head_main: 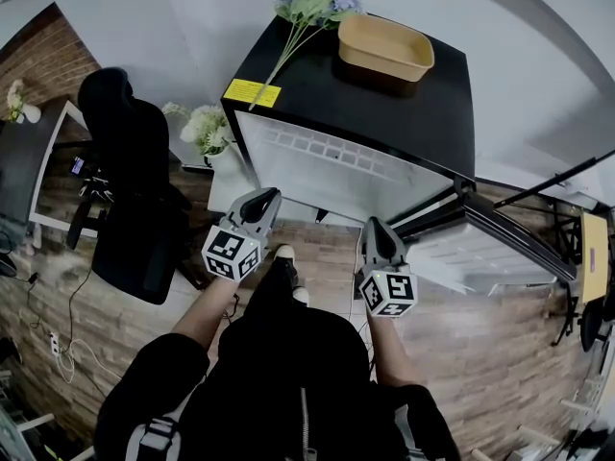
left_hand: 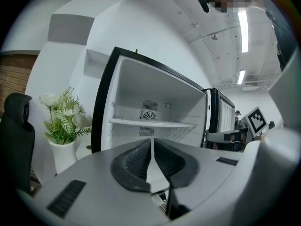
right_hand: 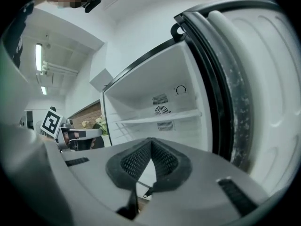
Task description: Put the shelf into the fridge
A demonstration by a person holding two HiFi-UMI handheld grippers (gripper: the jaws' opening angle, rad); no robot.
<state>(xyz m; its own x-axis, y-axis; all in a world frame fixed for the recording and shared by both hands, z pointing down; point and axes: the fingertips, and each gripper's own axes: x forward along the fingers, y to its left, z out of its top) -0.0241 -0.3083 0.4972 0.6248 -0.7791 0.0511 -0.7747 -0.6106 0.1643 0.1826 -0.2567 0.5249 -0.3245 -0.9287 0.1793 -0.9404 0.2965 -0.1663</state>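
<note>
both tools are held side by side, apart, in front of the open fridge (head_main: 384,104). the left tool (head_main: 261,200) has its pads brought together with only a thin slit between them and nothing in it, and the right tool (head_main: 377,229) is fully closed too, also on nothing. straight ahead of both tools, inside the white fridge cavity, the shelf (left_hand: 150,123) sits level across the middle, just under the round vent on the back wall – neither tool touches it. the fridge door (right_hand: 244,79) stands swung open close on the right tool's right side. to the left tool's left, a white vase of flowers (left_hand: 63,121) stands beside the fridge, and further left a black chair (head_main: 135,190). on the fridge's black top, beyond the tools, lie a tan tray (head_main: 384,48) and a spray of flowers (head_main: 312,8).
</note>
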